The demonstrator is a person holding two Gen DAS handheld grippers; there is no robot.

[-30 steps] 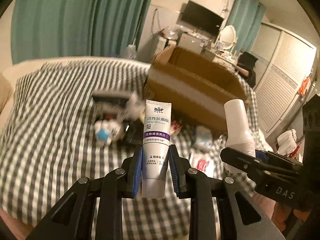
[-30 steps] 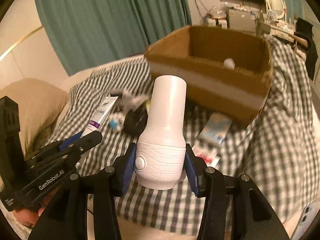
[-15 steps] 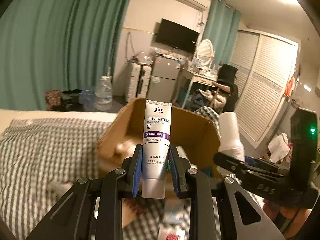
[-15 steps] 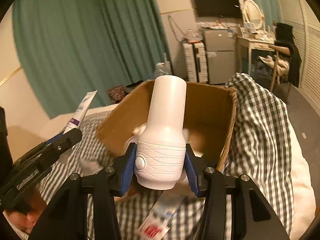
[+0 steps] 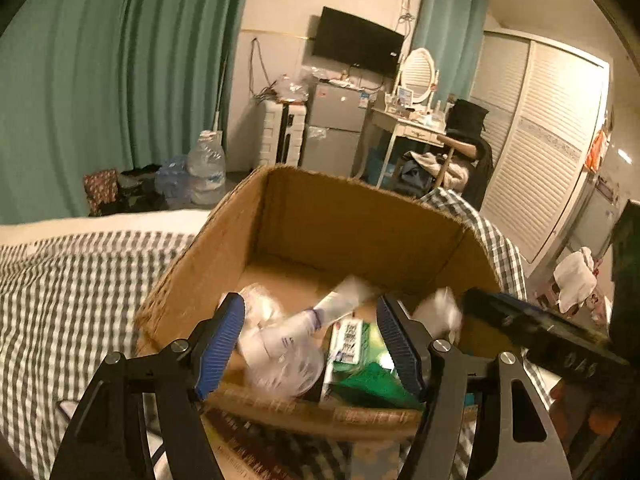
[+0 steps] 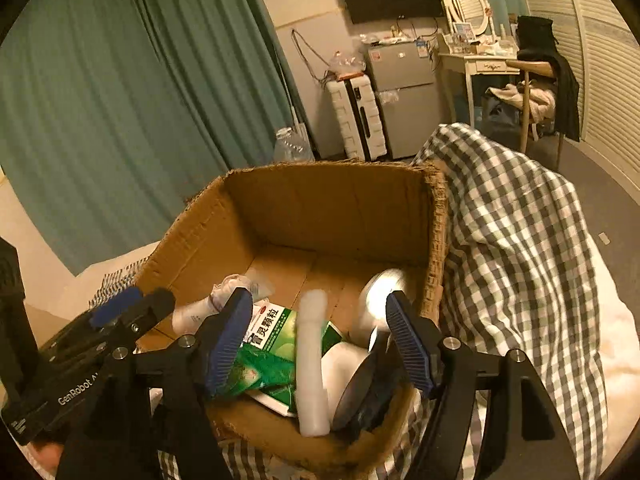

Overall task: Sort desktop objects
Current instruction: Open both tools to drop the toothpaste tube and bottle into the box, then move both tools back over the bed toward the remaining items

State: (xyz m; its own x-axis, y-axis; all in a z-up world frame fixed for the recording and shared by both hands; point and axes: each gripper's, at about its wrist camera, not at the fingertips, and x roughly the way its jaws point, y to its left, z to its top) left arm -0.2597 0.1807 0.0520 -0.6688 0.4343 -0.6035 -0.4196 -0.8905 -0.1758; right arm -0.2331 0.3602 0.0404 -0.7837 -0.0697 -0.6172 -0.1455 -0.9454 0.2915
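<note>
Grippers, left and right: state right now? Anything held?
Left gripper: open, jaws just opened, holding nothing, over the cardboard box.
Right gripper: open, jaws just opened, holding nothing, over the same box.

toothpaste tube (image 5: 340, 304) in cardboard box (image 5: 360, 220)

The white tube (image 5: 320, 314) lay tilted inside the cardboard box (image 5: 348, 220), and the white bottle (image 6: 314, 364) lay blurred beside the green packet (image 6: 272, 344).

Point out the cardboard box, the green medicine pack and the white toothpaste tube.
cardboard box (image 6: 320, 208): right wrist view, inner back wall.
green medicine pack (image 6: 268, 344): right wrist view, printed front.
white toothpaste tube (image 5: 340, 305): left wrist view, blurred body.
</note>
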